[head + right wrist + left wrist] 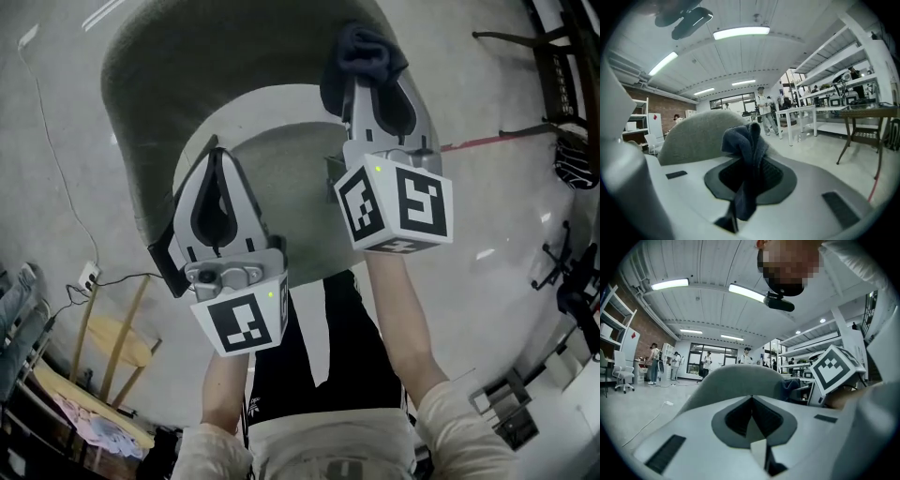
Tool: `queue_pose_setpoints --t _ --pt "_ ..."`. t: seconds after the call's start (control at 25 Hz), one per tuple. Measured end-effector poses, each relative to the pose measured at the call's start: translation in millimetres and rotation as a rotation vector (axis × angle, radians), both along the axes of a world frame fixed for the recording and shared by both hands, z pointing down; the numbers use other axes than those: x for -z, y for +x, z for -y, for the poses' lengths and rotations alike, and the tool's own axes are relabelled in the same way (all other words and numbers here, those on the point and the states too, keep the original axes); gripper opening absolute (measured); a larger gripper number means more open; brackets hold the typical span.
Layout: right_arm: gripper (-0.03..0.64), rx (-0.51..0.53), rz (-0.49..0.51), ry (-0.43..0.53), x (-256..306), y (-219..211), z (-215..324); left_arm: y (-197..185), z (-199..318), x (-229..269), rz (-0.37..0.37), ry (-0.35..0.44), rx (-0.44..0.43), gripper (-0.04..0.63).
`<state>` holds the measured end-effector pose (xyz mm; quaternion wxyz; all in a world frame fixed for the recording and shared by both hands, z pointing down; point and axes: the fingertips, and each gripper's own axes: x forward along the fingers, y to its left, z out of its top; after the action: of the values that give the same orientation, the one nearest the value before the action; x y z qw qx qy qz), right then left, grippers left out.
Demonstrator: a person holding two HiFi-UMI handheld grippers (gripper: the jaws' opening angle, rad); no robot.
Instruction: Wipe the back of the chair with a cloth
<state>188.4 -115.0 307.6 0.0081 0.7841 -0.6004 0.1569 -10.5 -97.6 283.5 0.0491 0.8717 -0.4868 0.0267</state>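
Observation:
The chair's grey curved back (150, 84) fills the upper part of the head view, with its seat (291, 178) below it. My right gripper (363, 82) is shut on a dark blue cloth (362, 49), held at the top edge of the back on its right side. In the right gripper view the cloth (746, 140) bunches out of the shut jaws, with the chair back (691, 133) just behind. My left gripper (217, 156) is shut with nothing in it, over the seat near the inner face of the back. In its own view the chair back (736, 378) rises just ahead of it.
A wooden stool (117, 342) and a power strip with its cable (89, 275) are at the lower left on the concrete floor. Dark furniture (558, 66) stands at the upper right, beside a red floor line (483, 142). Several people (654, 363) stand far off, near white tables (801, 115).

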Motion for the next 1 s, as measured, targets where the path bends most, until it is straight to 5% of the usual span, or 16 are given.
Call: queue_pose_setpoints --t 0.28,0.6,0.8,1.0 --pt "0.058 -0.124 0.010 -0.016 -2.5 36.3 -33.0 21.3 -11.5 -0.5 0.004 0.002 -0.077 0.014" --pt "0.058 -0.099 -0.025 0.023 8.0 34.2 -34.7 18.3 -11.3 -12.3 0.006 -0.033 -0.055 0.015" --pt "0.058 0.151 -0.072 0.057 21.5 -29.9 -14.5 -20.8 -3.0 -14.8 0.004 -0.034 0.067 0.015" --pt "0.058 0.536 -0.045 0.080 10.4 -132.0 8.5 -62.2 -9.6 -13.0 -0.001 -0.016 0.219 0.015"
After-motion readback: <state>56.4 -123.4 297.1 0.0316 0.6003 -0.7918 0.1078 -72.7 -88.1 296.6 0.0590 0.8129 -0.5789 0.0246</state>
